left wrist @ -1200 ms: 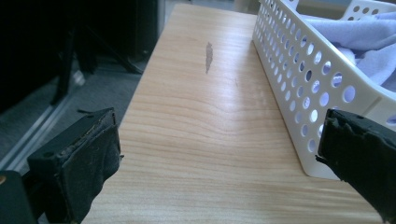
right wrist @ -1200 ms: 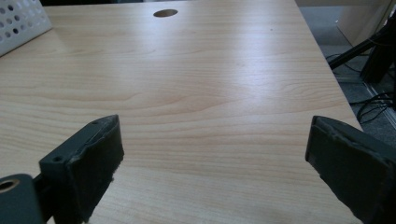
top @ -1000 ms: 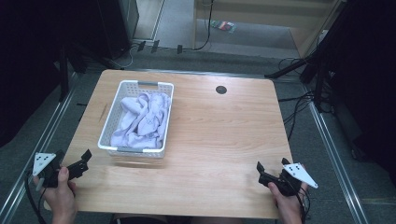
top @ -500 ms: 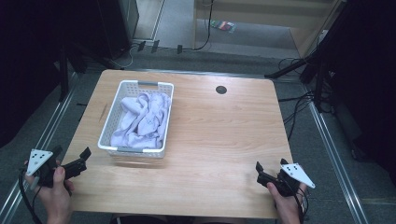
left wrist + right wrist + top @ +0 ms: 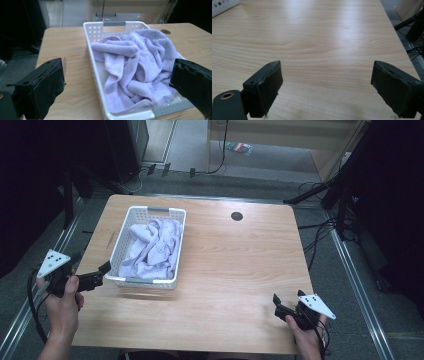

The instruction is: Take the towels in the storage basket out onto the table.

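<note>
A white perforated basket (image 5: 120, 241) stands on the left half of the wooden table (image 5: 240, 270). A crumpled lilac towel (image 5: 152, 247) lies inside it. My left gripper (image 5: 101, 272) is open at the basket's near left corner, just off the table's left edge. In the left gripper view its jaws (image 5: 117, 67) stand wide apart, framing the basket (image 5: 91, 32) and the towel (image 5: 135, 65), with nothing between them. My right gripper (image 5: 278, 304) hovers open over the near right edge of the table; it (image 5: 326, 67) faces bare wood (image 5: 322, 32).
A round black grommet (image 5: 237, 216) sits near the table's far edge. Metal rails run along the floor on both sides, cables (image 5: 320, 227) lie on the floor to the right, and dark equipment stands at the back left. A corner of the basket (image 5: 222, 5) lies far left of the right gripper.
My left gripper has moved forward and to the right, up to the basket's near left corner. The right gripper has stayed about where it was.
</note>
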Motion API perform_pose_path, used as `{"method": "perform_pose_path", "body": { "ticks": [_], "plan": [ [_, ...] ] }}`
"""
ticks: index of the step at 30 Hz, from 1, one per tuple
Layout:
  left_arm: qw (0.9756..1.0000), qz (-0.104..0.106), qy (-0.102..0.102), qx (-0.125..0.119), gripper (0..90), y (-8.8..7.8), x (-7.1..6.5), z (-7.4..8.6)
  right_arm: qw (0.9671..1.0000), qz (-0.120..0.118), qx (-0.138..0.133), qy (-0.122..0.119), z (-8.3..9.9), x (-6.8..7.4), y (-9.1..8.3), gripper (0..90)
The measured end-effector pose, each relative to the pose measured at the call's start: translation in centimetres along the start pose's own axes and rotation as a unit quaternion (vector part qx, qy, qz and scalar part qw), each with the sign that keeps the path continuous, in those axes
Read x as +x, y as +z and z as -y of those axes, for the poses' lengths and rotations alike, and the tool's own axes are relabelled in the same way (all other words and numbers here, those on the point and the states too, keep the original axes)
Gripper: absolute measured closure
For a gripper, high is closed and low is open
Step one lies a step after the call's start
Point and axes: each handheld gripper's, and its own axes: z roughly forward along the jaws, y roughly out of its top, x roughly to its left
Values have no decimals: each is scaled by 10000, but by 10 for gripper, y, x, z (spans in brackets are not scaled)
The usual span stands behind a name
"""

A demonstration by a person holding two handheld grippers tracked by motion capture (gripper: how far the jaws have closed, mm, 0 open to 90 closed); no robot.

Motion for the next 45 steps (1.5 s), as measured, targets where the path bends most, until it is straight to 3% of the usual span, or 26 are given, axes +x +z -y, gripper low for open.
{"method": "perform_pose_path", "body": {
  "ticks": [4,9,13,15,18,19,21,22,23,25,28,31,33,35,36,37,38,39,40,42,43,44,45],
  "plan": [
    [9986,140,76,495,0,14,-5,-15,9998,-165,109,-20,0,0,-1,49],
    [9964,228,243,780,0,25,-11,-24,9992,-340,186,96,0,-2,0,25],
    [9931,255,417,1064,0,38,-18,-34,9989,-390,202,166,0,-2,0,24],
    [9926,255,441,1105,0,41,-20,-36,9989,-396,192,172,0,-2,0,24],
    [9891,319,464,1361,0,51,-27,-44,9988,-449,154,154,1,-1,0,24],
    [9891,319,464,1361,0,51,-27,-44,9987,-457,147,165,1,-1,0,25],
    [9859,297,515,1564,0,57,-32,-49,9987,-458,148,178,1,-1,0,24],
    [9826,285,631,1726,0,62,-36,-52,9986,-470,144,173,1,-1,0,24],
    [9807,302,686,1805,0,65,-38,-54,9986,-476,142,165,1,-1,0,25],
    [9789,382,693,1882,0,71,-42,-57,9986,-482,144,161,1,-1,0,21],
    [9739,447,816,2071,0,82,-46,-60,9984,-499,183,182,1,0,1,10],
    [9730,352,843,2120,0,92,-49,-59,9984,-522,167,142,1,0,1,17],
    [9716,391,823,2184,0,101,-51,-59,9985,-514,149,131,2,0,1,21],
    [9680,506,707,2356,0,116,-51,-56,9985,-498,152,150,2,0,2,22],
    [9680,506,707,2356,0,116,-51,-56,9985,-498,152,150,2,0,2,22],
    [9652,589,621,2470,0,126,-51,-55,9984,-510,158,171,2,0,2,22],
    [9652,589,621,2470,0,126,-51,-55,9984,-510,158,171,2,0,2,22],
    [9627,599,614,2567,0,134,-52,-53,9984,-507,172,200,2,-1,2,22],
    [9627,599,614,2567,0,134,-52,-53,9984,-507,172,200,2,-1,2,22],
    [9563,748,595,2762,0,146,-54,-51,9984,-506,176,191,2,-1,2,21],
    [9563,748,595,2762,0,146,-54,-51,9984,-506,176,191,2,-1,2,21],
    [9527,697,637,2888,0,155,-57,-50,9983,-503,200,204,2,-1,3,21],
    [9527,697,637,2888,0,155,-57,-50,9983,-503,200,204,2,-1,3,21]
  ]
}}
